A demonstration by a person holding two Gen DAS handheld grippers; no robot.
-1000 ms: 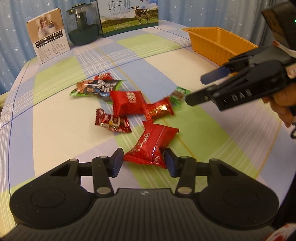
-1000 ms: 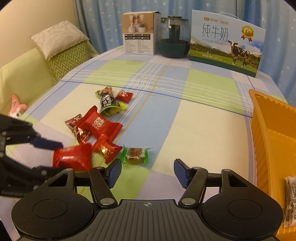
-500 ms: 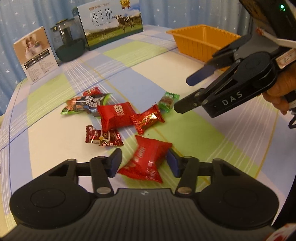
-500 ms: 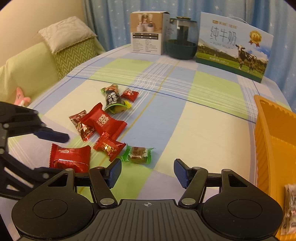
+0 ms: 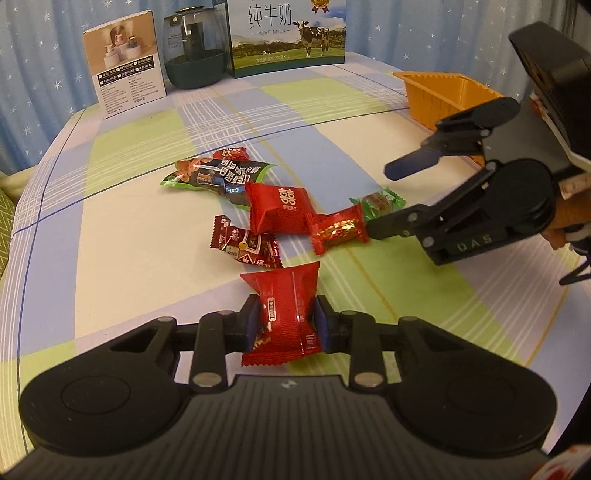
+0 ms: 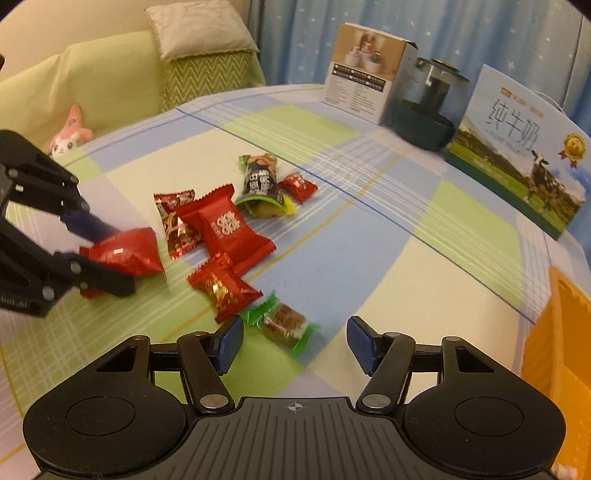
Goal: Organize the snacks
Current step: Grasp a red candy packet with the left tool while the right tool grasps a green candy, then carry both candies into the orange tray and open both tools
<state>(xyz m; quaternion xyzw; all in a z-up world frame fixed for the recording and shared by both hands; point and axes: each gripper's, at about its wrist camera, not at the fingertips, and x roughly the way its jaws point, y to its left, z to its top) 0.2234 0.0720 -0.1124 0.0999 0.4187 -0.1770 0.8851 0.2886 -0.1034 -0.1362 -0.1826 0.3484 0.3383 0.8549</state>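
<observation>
Several wrapped snacks lie on the checked tablecloth. My left gripper (image 5: 286,321) is closing, and its pads press the waist of a red snack packet (image 5: 284,295) that lies on the cloth; in the right wrist view the same packet (image 6: 129,251) sits between the left gripper's (image 6: 118,258) jaws. My right gripper (image 6: 295,343) stands open just behind a green-wrapped candy (image 6: 282,325), without touching it. From the left wrist view the right gripper (image 5: 380,199) straddles that green candy (image 5: 380,201). An orange tray (image 5: 443,92) stands at the far right.
A larger red packet (image 5: 277,208), a red-gold candy (image 5: 338,230), a dark red wrapper (image 5: 245,243) and a green-black packet (image 5: 221,173) lie close together. A milk carton (image 5: 288,33), a dark jar (image 5: 194,55) and a white box (image 5: 125,62) line the back. A sofa (image 6: 92,85) flanks the table.
The left jaws have narrowed onto the red packet, which now stands pinched between the pads. The right gripper has rolled and come down closer to the green candy.
</observation>
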